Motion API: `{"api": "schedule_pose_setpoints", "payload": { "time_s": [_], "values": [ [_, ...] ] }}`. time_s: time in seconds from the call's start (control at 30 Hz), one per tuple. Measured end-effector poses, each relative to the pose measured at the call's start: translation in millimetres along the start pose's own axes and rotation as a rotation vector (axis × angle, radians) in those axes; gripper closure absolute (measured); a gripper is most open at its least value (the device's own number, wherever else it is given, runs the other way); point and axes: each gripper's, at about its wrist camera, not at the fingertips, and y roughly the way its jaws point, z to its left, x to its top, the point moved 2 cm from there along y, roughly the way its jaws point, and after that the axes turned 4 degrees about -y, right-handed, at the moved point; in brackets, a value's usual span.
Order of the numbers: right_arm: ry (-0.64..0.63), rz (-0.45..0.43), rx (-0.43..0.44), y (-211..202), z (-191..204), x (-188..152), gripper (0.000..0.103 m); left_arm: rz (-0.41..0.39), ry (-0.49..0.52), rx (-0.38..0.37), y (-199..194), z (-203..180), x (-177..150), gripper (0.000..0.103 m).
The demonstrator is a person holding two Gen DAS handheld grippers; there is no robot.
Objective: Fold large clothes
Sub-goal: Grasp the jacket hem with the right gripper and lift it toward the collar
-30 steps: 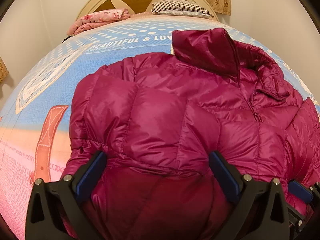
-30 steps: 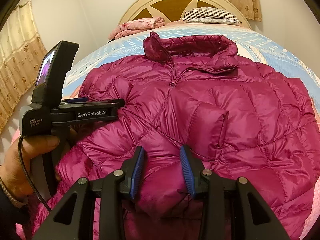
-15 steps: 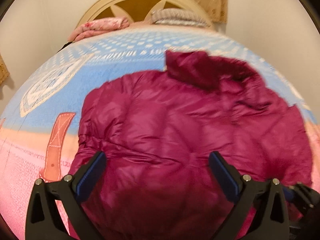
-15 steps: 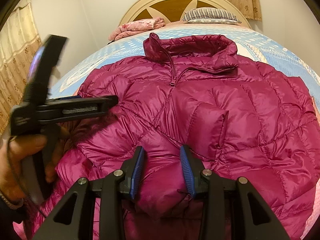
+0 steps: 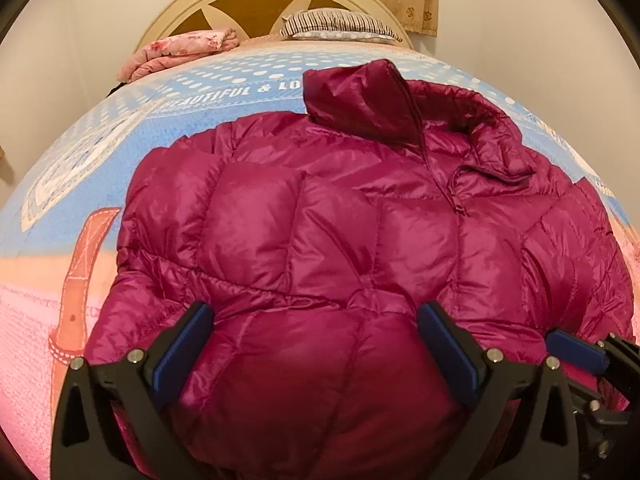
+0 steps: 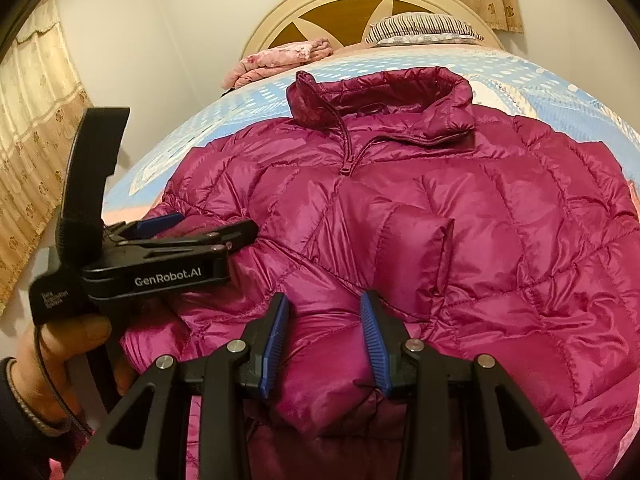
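Cream walls, patterned curtains and an arched headboard frame a bed whose blue, peach and pink printed bedspread carries the task's thing. Magenta down jacket lies front side up across the middle of the bedspread, its collar toward the headboard edge and its zipper closed up to the collar. A folded pink blanket and a striped pillow sit at the headboard edge. Left gripper has its blue-padded jaws spread wide above the jacket's puffy lower part nearest the foot edge; whether the pads touch the fabric cannot be told. In the right wrist view a hand holds this tool beside the jacket's side. Right gripper is clamped on a raised fold of the jacket's fabric, which bulges between its blue pads.
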Motion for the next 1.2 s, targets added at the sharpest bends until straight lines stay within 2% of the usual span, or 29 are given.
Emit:
{"api": "schedule_pose_setpoints", "payload": {
  "time_s": [0.13, 0.3, 0.37, 0.4, 0.43, 0.57, 0.63, 0.77, 0.9, 0.97, 1.07, 1.2],
  "values": [
    [0.020, 0.007, 0.042, -8, -5, 8, 0.063, -0.006, -0.005, -0.002, -1, -1, -2, 0.000],
    [0.009, -0.031, -0.006, -34, -13, 48, 0.063, -0.008, -0.015, -0.014, -1, 1, -2, 0.000],
    [0.001, -0.007, -0.063, -32, -25, 76, 0.053, -0.009, -0.018, -0.018, -1, 2, -2, 0.000],
    [-0.003, -0.007, -0.087, -29, -32, 91, 0.043, -0.010, -0.019, -0.019, -1, 2, -2, 0.000],
    [-0.015, -0.009, -0.114, -25, -39, 105, 0.038, -0.010, -0.020, -0.020, -2, 2, -2, 0.000],
    [-0.048, 0.038, -0.211, 5, -65, 152, 0.037, -0.011, -0.021, -0.021, -2, 2, -1, 0.000],
    [-0.033, 0.037, -0.231, 19, -79, 172, 0.037, -0.012, -0.022, -0.021, -2, 2, -2, 0.000],
    [-0.037, 0.102, -0.239, 56, -95, 206, 0.037, -0.010, -0.024, -0.026, -2, 3, -1, 0.000],
    [-0.165, 0.198, -0.215, 92, -86, 229, 0.037, -0.012, -0.027, -0.029, -2, 2, -2, 0.000],
    [-0.217, 0.252, -0.176, 107, -81, 235, 0.037, -0.012, -0.027, -0.029, -2, 3, -2, 0.000],
    [-0.294, 0.295, -0.163, 123, -73, 240, 0.037, -0.012, -0.027, -0.029, -2, 3, -2, 0.000],
    [-0.425, 0.362, -0.207, 142, -67, 236, 0.037, -0.013, -0.025, -0.026, -2, 3, -2, 0.000]
  ]
}}
